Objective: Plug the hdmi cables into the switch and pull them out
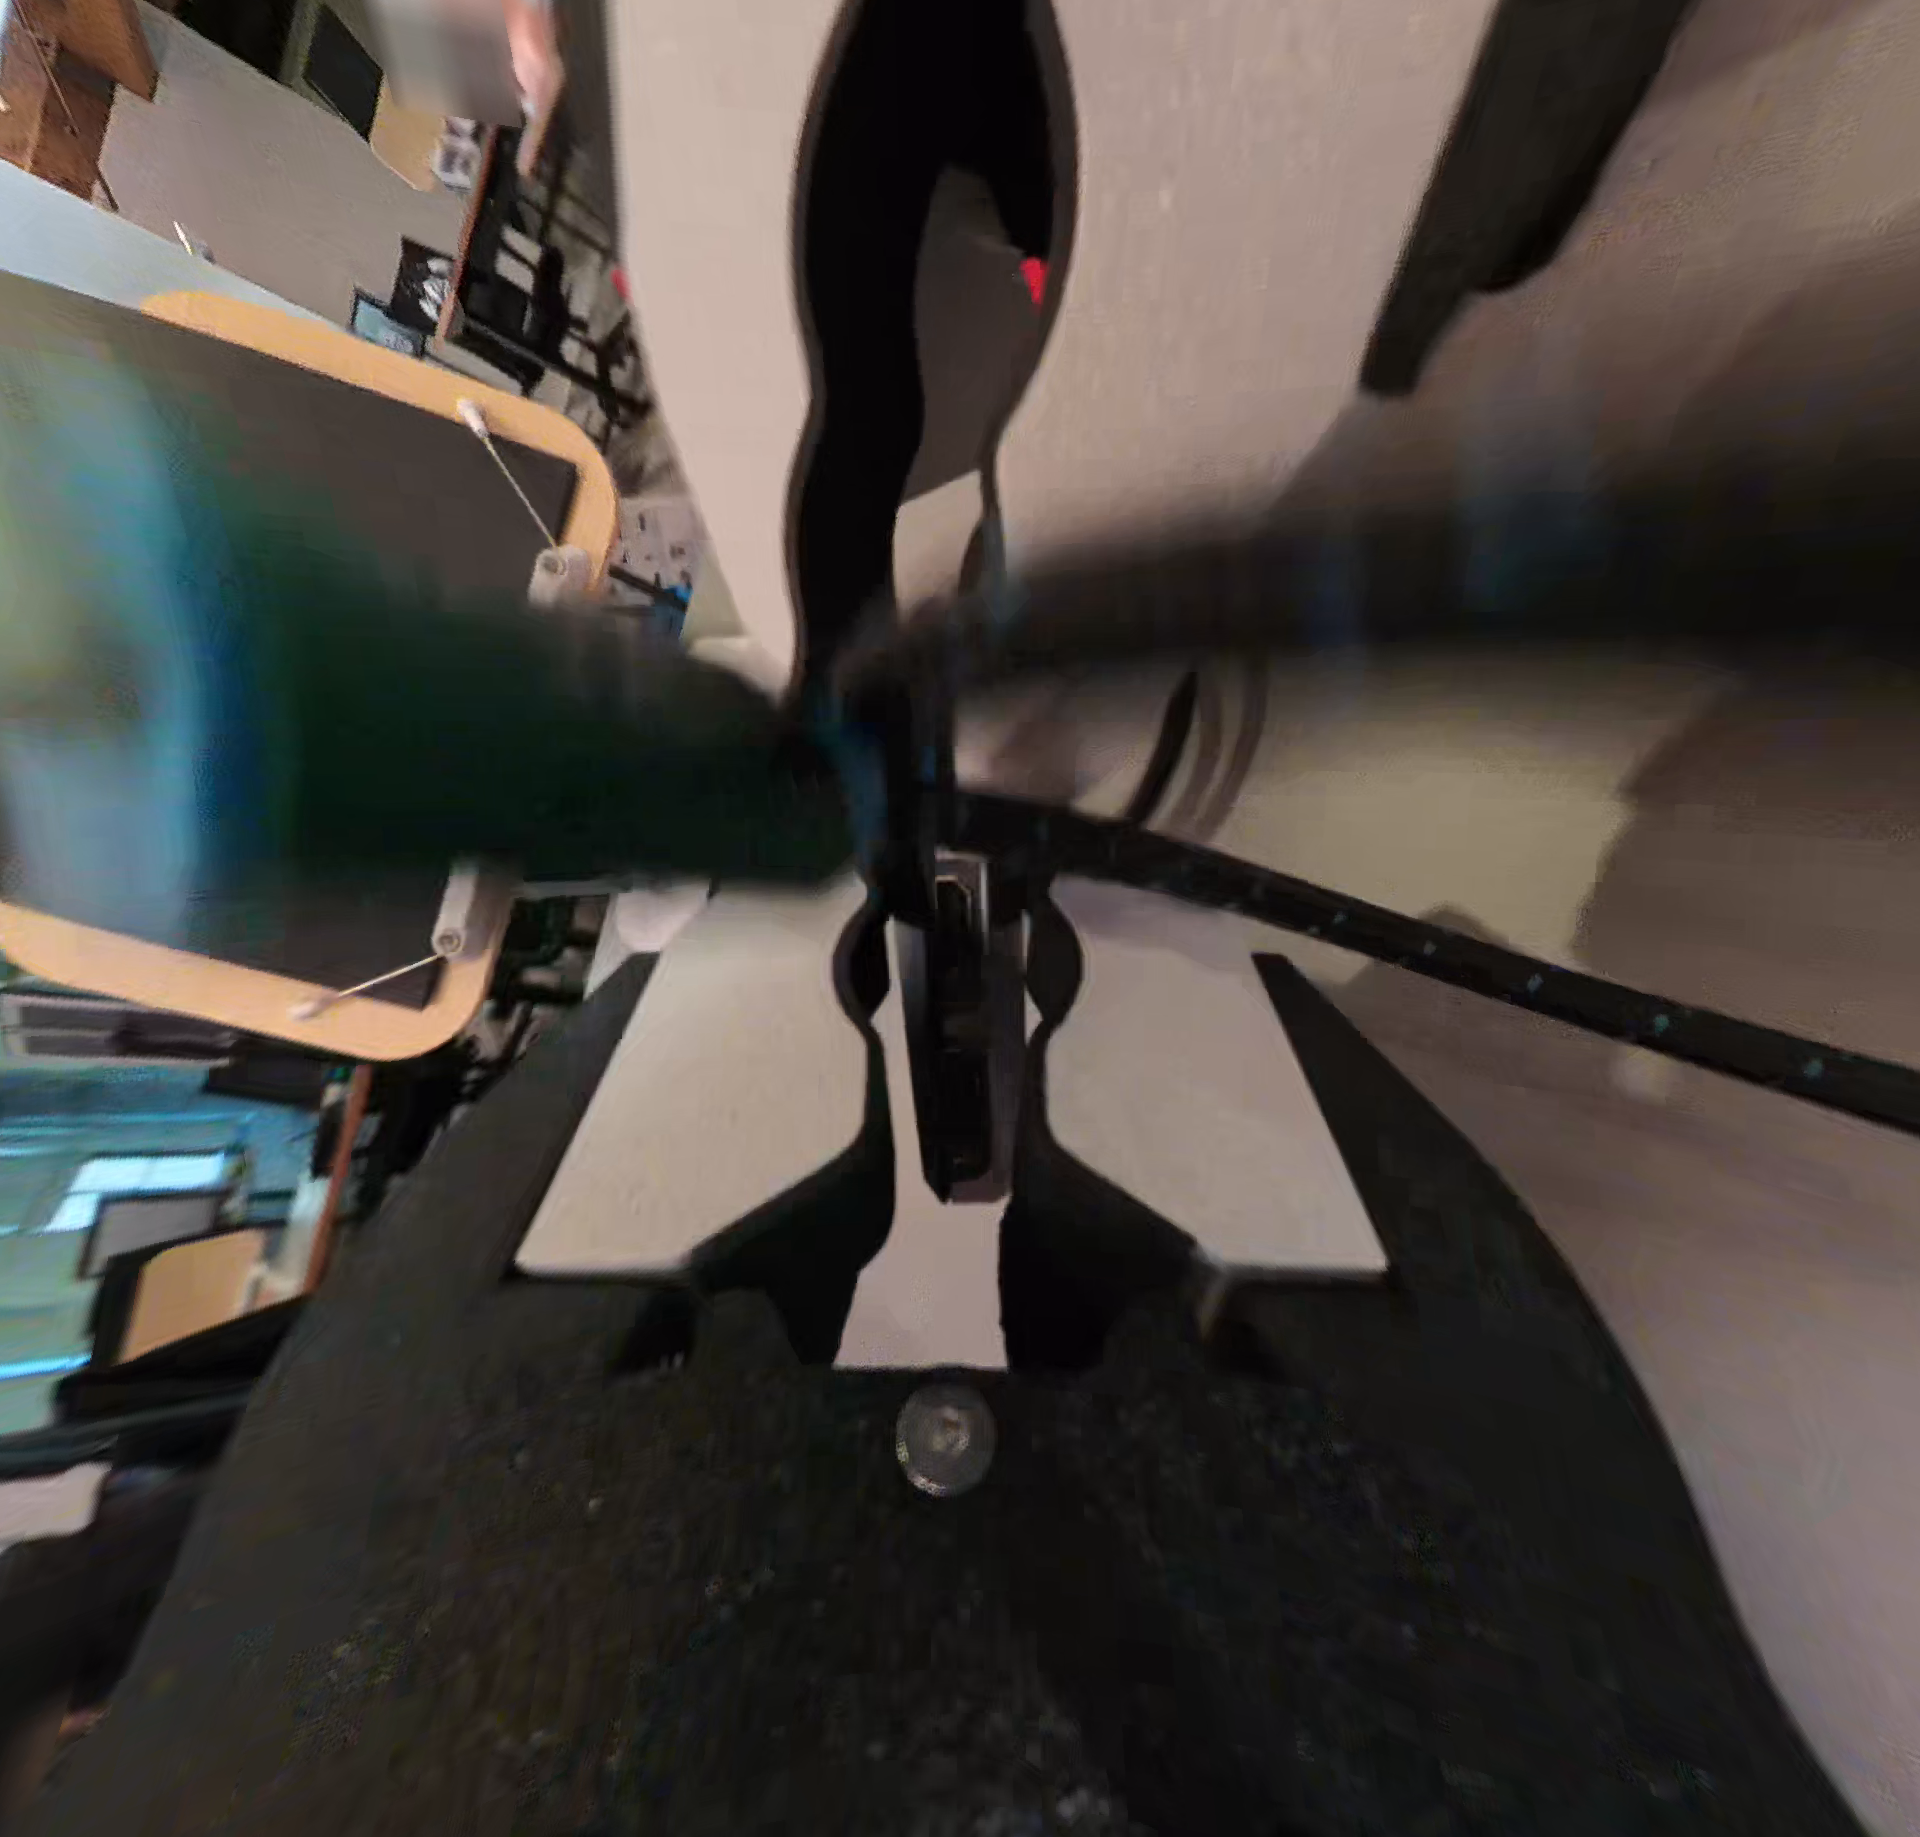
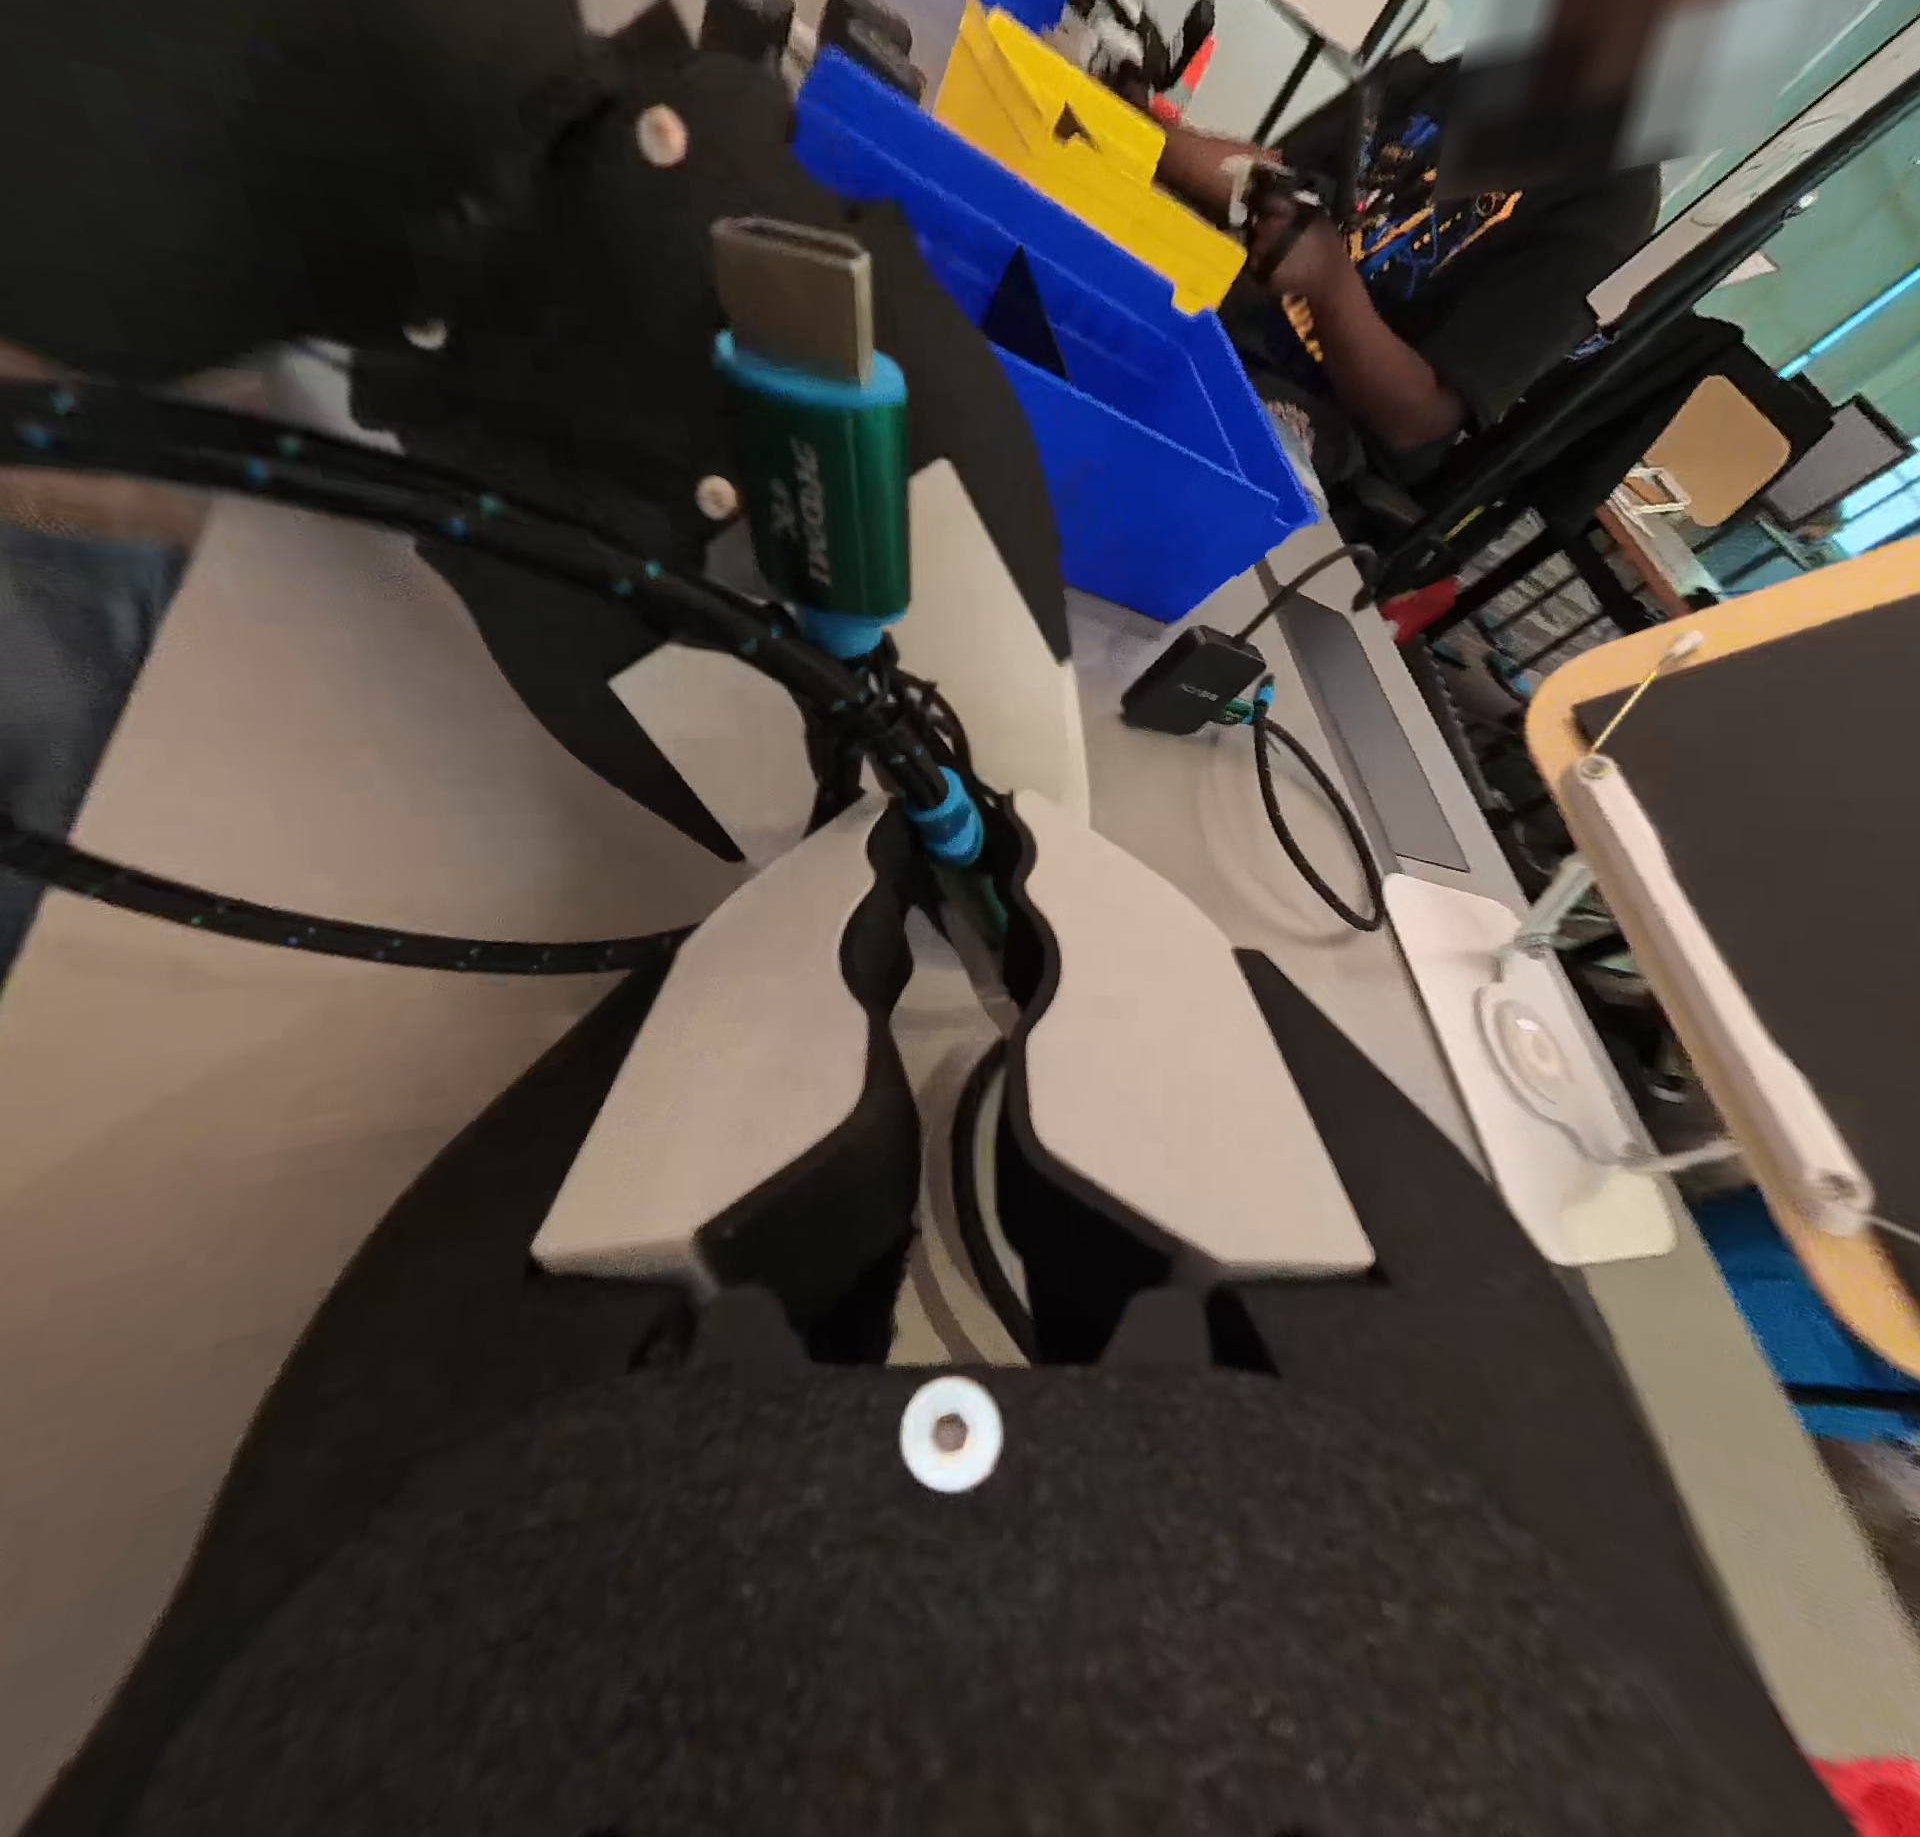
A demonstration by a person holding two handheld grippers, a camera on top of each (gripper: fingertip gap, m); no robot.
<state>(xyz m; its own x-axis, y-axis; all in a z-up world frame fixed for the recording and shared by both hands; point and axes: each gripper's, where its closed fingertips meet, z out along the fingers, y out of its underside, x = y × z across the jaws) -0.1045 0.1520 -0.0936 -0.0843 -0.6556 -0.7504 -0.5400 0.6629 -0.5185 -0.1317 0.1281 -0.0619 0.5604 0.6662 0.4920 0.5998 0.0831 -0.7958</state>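
My right gripper (image 2: 951, 817) is shut on a green HDMI plug (image 2: 954, 837) with a blue strain relief; its braided cable (image 2: 312, 940) runs off left. A second green plug (image 2: 816, 437) with a bare metal tip stands upright beside the left gripper's white finger (image 2: 987, 592). The black switch (image 2: 1195, 681) lies farther back on the table with one cable (image 2: 1309, 831) plugged in. In the left wrist view my left gripper (image 1: 951, 909) is shut on a dark, silver-edged HDMI plug (image 1: 956, 1039). The right gripper's fingers (image 1: 1195, 229) come in from above. A blurred green plug (image 1: 468, 727) crosses at left.
Blue (image 2: 1091, 385) and yellow (image 2: 1060, 125) bins stand at the back of the pale table (image 2: 260, 1112). A person (image 2: 1403, 333) sits behind them. A tan-rimmed black panel (image 2: 1766, 800) and a white stand base (image 2: 1507, 1060) are at the right edge.
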